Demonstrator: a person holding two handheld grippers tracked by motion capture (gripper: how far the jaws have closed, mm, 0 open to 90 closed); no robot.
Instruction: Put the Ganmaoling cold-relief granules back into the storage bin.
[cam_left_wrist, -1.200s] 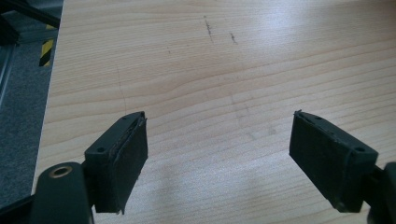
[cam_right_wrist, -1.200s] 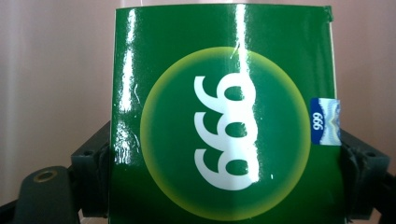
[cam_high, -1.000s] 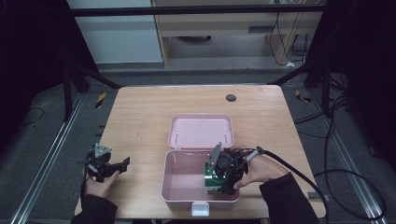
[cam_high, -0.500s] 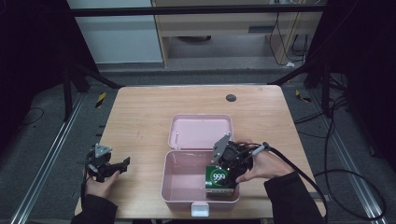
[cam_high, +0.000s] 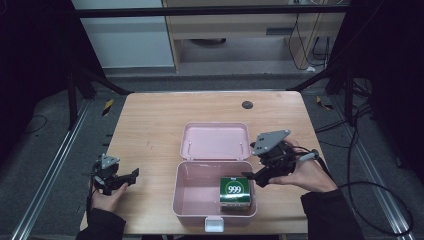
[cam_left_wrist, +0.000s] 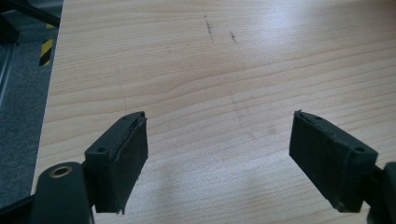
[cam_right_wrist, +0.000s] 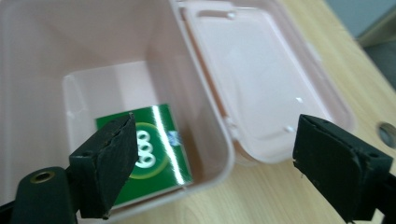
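Dark flooring and metal framing are seen around a pale wooden table (cam_high: 160, 125), on which a pink box (cam_high: 186, 200) is set at the middle of the near edge. Its hinged lid (cam_high: 215, 141) is laid open and flat on the table, just beyond the box toward the far edge. A green carton (cam_high: 235, 191) marked "999" is seen inside the box, in the near right corner, against the right wall; in the right gripper view the same green carton (cam_right_wrist: 154, 154) is seen lying on the box floor.

The right gripper (cam_high: 257, 176) is held over the right rim of the box, just beside the carton and clear of it. Its jaws have just been opening; in the right gripper view they are seen spread apart with nothing gripped between them.

The left gripper (cam_high: 131, 175) is held near the near left corner of the table, well apart from the box. Its jaws are spread wide, and bare wood is seen between them.
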